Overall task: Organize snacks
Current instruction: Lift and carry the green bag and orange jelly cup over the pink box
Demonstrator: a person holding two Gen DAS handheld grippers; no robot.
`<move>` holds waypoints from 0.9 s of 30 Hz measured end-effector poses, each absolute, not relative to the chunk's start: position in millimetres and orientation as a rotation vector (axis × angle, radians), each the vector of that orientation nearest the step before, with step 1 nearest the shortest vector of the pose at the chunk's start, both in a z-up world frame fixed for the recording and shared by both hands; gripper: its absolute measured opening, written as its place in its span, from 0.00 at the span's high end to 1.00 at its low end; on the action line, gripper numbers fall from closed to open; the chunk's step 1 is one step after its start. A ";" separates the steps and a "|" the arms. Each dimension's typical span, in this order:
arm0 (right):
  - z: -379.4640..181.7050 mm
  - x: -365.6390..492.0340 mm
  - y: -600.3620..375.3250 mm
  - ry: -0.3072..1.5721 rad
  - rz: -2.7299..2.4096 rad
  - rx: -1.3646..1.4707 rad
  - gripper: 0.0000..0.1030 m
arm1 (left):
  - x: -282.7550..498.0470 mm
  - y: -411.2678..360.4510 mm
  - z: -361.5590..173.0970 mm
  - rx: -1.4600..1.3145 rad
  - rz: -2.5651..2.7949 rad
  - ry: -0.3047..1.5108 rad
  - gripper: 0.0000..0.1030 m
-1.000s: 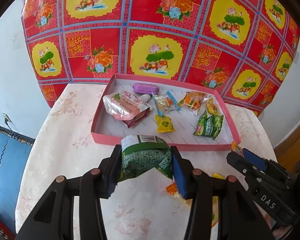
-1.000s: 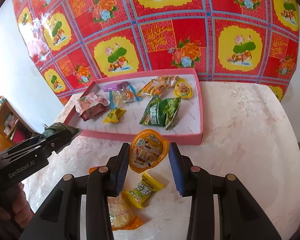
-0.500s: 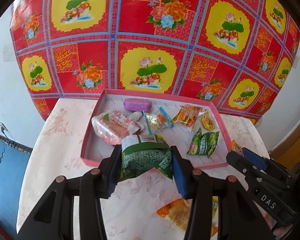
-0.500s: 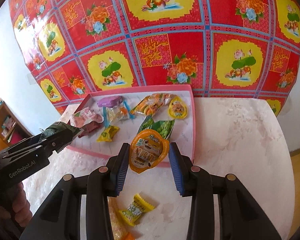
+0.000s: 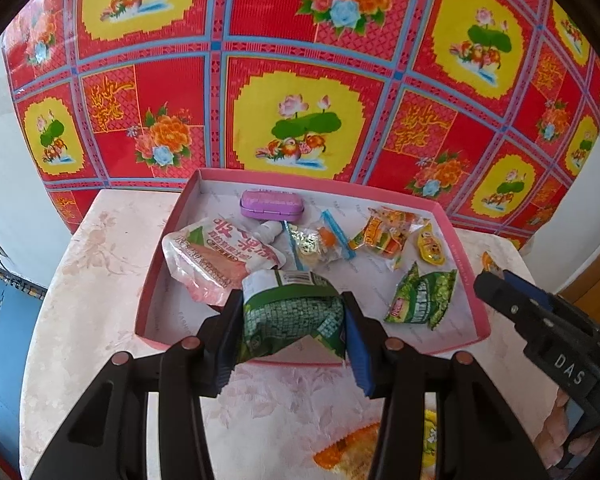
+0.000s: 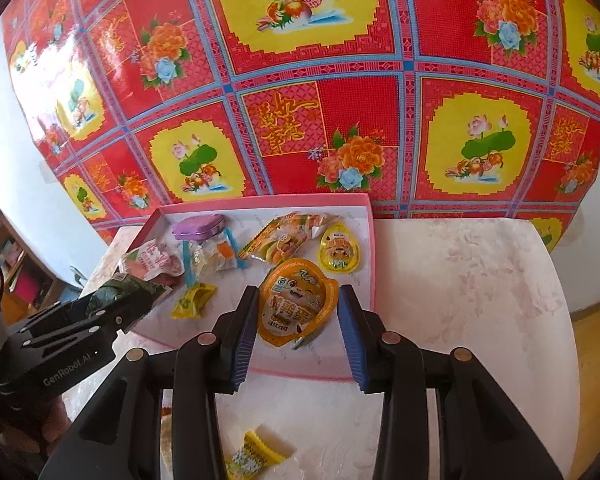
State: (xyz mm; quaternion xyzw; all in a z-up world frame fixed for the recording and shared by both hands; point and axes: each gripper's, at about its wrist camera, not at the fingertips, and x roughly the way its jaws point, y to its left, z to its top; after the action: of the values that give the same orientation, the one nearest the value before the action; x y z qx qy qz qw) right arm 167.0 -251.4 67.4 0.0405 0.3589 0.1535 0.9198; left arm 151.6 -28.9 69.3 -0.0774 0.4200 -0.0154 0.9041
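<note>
The left gripper [image 5: 292, 316] is clamped on a green snack bag [image 5: 290, 312] — its two pads squeeze the bag's sides. The bag hangs over the near edge of the pink tray [image 5: 474, 276], above the tray's floor.

The right gripper [image 6: 298, 320] is clamped on an orange egg pack [image 6: 298, 306] with a cartoon face. This pack hangs over the near right part of the same tray [image 6: 370, 248].

The tray sits at the far edge of the table [image 5: 88, 280], right up against the red flowered cloth [image 5: 300, 60] on the wall.

Many snacks lie inside the tray. A purple tin [image 5: 271, 203] is by the far edge. A pink pouch [image 5: 216, 260] lies at the left side, partly behind the green bag. A clear candy bag with blue strips [image 5: 320, 240] is in the middle. An orange wrapped snack [image 5: 384, 232] and a small yellow pack [image 5: 430, 246] are toward the far right corner. A green pea bag [image 5: 422, 298] lies near the right edge. A little yellow candy [image 6: 194, 300] shows near the front left in the right view.

Some snacks are on the table, outside the tray — a yellow packet [image 6: 256, 454] and an orange packet [image 5: 348, 446] near the table's front edge.
</note>
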 end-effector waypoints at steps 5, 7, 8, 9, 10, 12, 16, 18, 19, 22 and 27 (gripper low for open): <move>64.9 177.9 -248.5 0.740 0.313 0.073 0.61 | 158.1 -28.7 60.8 -0.161 -0.030 0.883 0.52; 64.5 182.5 -247.9 0.739 0.311 0.072 0.61 | 159.8 -29.4 58.2 -0.155 -0.029 0.880 0.52; 64.2 185.0 -247.9 0.739 0.310 0.072 0.61 | 160.4 -29.8 57.5 -0.153 -0.029 0.880 0.52; 64.0 187.4 -247.9 0.739 0.308 0.073 0.61 | 161.2 -30.0 56.4 -0.154 -0.030 0.882 0.52; 63.5 190.3 -247.8 0.740 0.306 0.075 0.61 | 162.4 -30.4 54.3 -0.156 -0.034 0.889 0.52; 62.1 195.3 -247.3 0.744 0.306 0.079 0.61 | 164.5 -30.7 49.7 -0.161 -0.037 0.903 0.52; 55.9 205.7 -243.3 0.760 0.307 0.073 0.61 | 165.3 -31.4 44.4 -0.167 -0.038 0.903 0.52; 52.4 209.1 -240.8 0.767 0.310 0.065 0.61 | 166.7 -31.6 44.6 -0.163 -0.038 0.902 0.52; 50.1 211.4 -239.4 0.772 0.310 0.061 0.61 | 167.6 -31.4 44.3 -0.164 -0.037 0.903 0.52; 43.8 216.5 -237.1 0.786 0.312 0.061 0.61 | 169.2 -30.8 43.1 -0.165 -0.032 0.902 0.52; 36.5 222.2 -234.5 0.797 0.315 0.055 0.61 | 172.8 -29.7 41.4 -0.163 -0.018 0.902 0.52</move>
State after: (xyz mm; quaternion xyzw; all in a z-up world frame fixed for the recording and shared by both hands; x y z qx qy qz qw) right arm 222.2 -234.5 36.5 0.0268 0.3863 0.1529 0.9092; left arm 172.8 -29.7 41.4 -0.0785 0.4355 -0.0087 0.8967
